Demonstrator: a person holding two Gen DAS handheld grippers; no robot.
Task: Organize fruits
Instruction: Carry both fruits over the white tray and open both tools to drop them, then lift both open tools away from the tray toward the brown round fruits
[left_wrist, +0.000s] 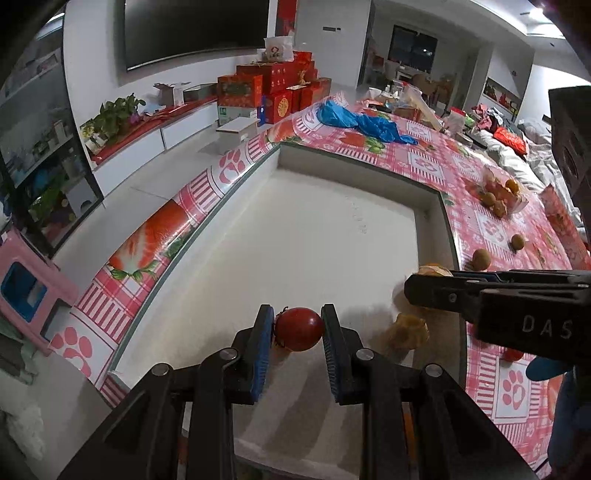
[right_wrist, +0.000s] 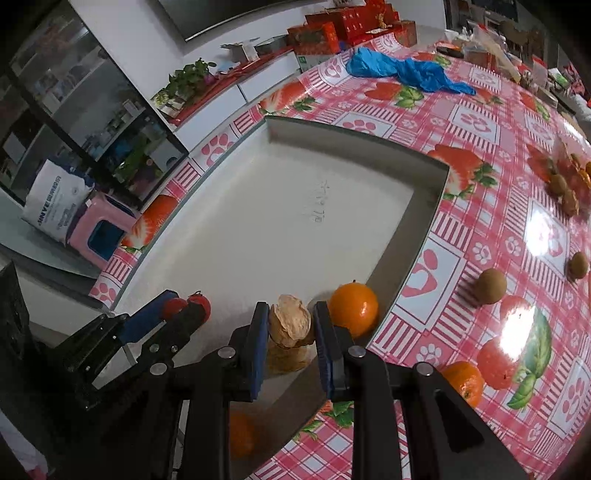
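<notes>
Left gripper (left_wrist: 298, 328) jaws clamped on a red tomato (left_wrist: 299, 329), blue pads touching both sides, lower centre of the left wrist frame, above the floor of the white tray (left_wrist: 295, 229). Right gripper (right_wrist: 291, 326) jaws pinched on a tan papery husked fruit (right_wrist: 291, 320), lower centre of the right wrist frame; can't tell if it touches the tray floor. Orange mandarin (right_wrist: 353, 305) sits just right of the right gripper, in the tray's near right corner against the wall. In the right view the left gripper shows at lower left with the tomato between its pads. Another husked fruit (left_wrist: 406, 330) lies on the tray floor, right of the left gripper. Outside the tray, on the red-and-pink strawberry tablecloth (right_wrist: 480, 155): two brown kiwis (right_wrist: 490, 286) at right, a second mandarin (right_wrist: 463, 380) at lower right near the tray rim, and a clear bag of mixed fruit (left_wrist: 500, 194) at upper right in the left view. Blue plastic bag (right_wrist: 406, 72) crumpled at top centre, well apart from the tray. Red gift boxes (left_wrist: 280, 88) stacked at top centre beyond the table.
</notes>
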